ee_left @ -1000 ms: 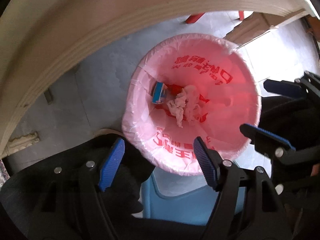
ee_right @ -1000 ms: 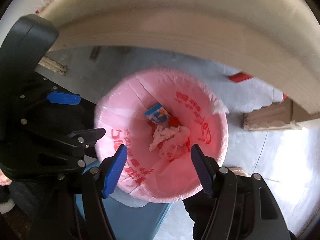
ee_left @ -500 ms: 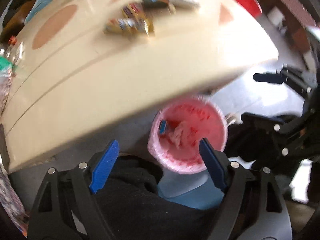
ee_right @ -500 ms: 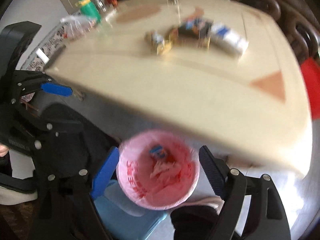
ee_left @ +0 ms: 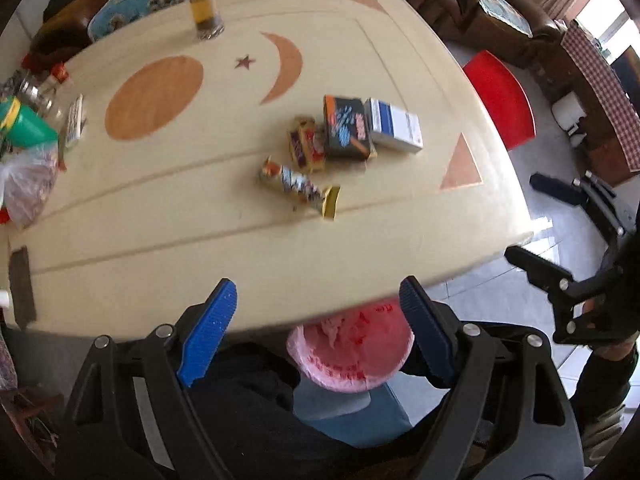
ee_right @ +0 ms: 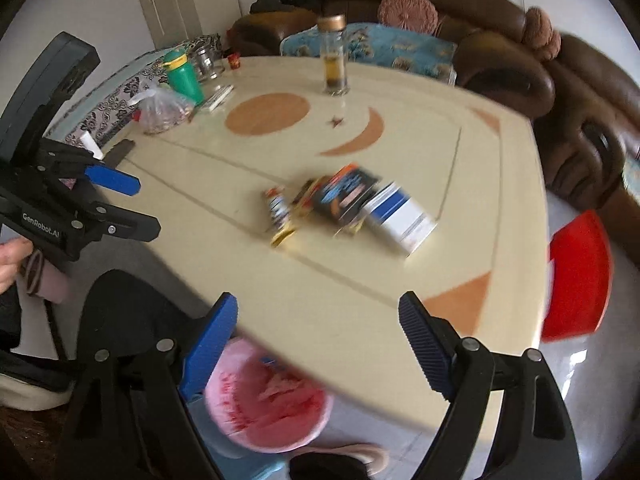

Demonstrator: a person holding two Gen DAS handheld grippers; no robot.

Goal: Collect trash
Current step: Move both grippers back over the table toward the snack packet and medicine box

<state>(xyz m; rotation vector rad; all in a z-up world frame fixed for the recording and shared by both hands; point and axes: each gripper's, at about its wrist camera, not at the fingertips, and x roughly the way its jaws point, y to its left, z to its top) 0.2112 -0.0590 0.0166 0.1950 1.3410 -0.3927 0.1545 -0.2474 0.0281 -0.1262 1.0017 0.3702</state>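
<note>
Left wrist: left hand-held gripper [ee_left: 316, 316] wide apart, empty, above table [ee_left: 240, 248].

One cream table [ee_left: 360, 248] carries four pieces of packaging in its middle: two boxes, a dark one [ee_left: 347, 126] and a white-and-blue one [ee_left: 396, 125], and two snack wrappers [ee_left: 298, 185] [ee_left: 306, 145]. One glass bottle [ee_left: 204, 4] stands at the far edge. One green cup [ee_right: 183, 74] stands far left. One pink-lined bin [ee_left: 352, 354] sits below the near edge. One red stool [ee_left: 502, 98] is on the right.
</note>
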